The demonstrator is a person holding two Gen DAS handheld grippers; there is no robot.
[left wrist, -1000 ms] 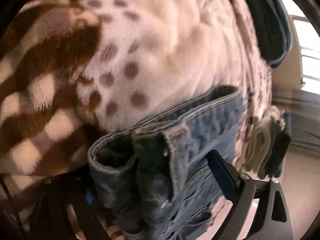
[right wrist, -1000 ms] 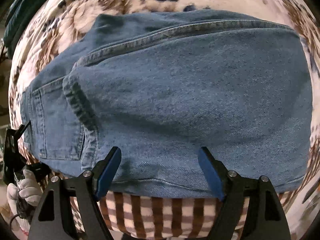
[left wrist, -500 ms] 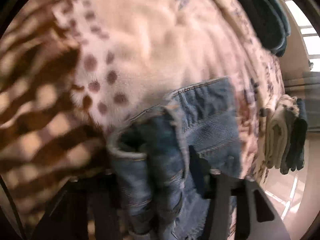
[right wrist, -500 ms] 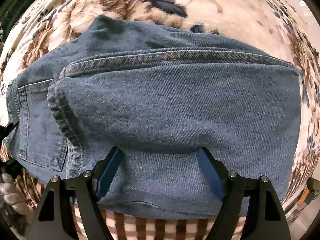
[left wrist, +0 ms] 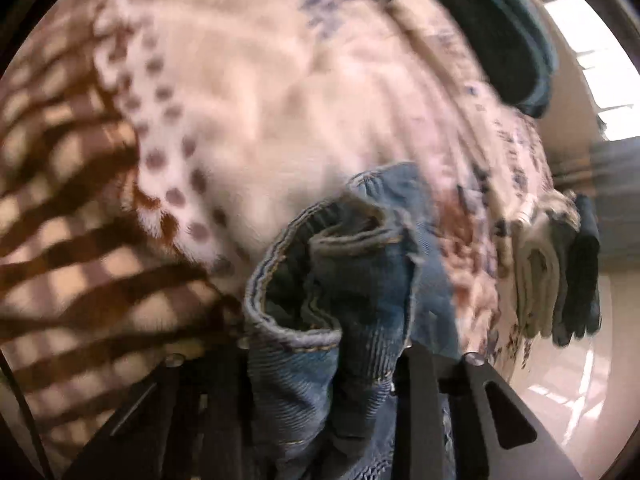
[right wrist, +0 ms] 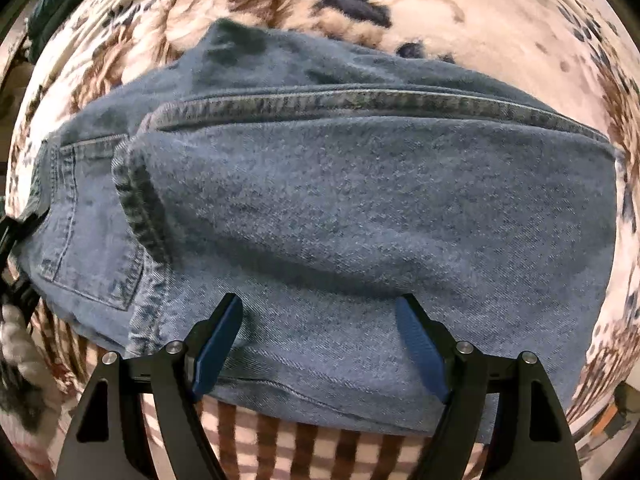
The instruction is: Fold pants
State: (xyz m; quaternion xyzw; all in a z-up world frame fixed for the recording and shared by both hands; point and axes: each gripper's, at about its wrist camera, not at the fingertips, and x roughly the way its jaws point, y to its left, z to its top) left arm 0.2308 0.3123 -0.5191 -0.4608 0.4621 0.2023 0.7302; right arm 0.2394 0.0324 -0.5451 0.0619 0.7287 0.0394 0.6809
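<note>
Blue denim pants (right wrist: 360, 208) lie folded across a floral blanket (right wrist: 480, 12), back pocket at the left. My right gripper (right wrist: 320, 336) is open, its blue pads (right wrist: 218, 340) hovering over the near edge of the pants, holding nothing. My left gripper (left wrist: 328, 364) is shut on the bunched waistband end of the pants (left wrist: 340, 280); the denim hides its fingertips. The left gripper also shows at the far left edge of the right wrist view (right wrist: 16, 232), with a gloved hand below it.
A checked brown and cream blanket (left wrist: 80, 260) lies at the near side, a spotted cream one (left wrist: 260, 100) beyond. A dark green garment (left wrist: 500, 40) lies at the far end. Folded clothes (left wrist: 560, 272) are stacked at the right edge by the floor.
My left gripper has closed on the waistband and drawn it back, bunching the denim. My right gripper has stayed open and lifted slightly over the pants.
</note>
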